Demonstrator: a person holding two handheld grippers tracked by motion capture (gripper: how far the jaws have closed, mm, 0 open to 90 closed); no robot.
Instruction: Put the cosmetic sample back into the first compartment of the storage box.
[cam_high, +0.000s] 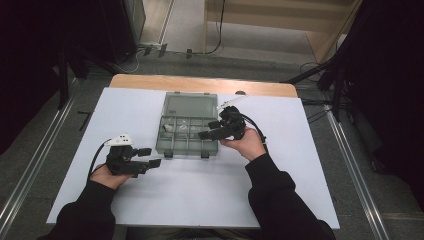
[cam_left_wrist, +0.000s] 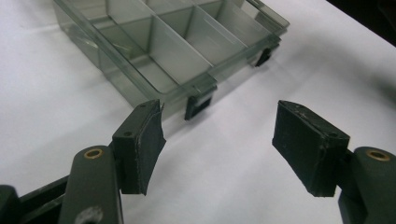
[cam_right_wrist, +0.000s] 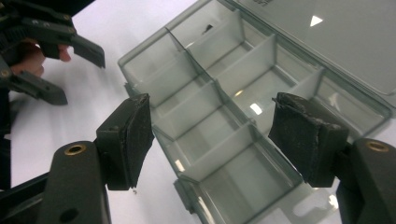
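Presently the right gripper hangs over the compartment box — jaws apart, nothing between; left gripper waits beside it, also apart.

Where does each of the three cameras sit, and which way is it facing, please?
High view: above the person's side, looking forward and down on the white table; both forearms, left gripper, right gripper.
Left gripper view: rides the left gripper, facing the organizer box; open jaws.
Right gripper view: looks into the box's compartments; open jaws, the left gripper beyond.
All share the box.
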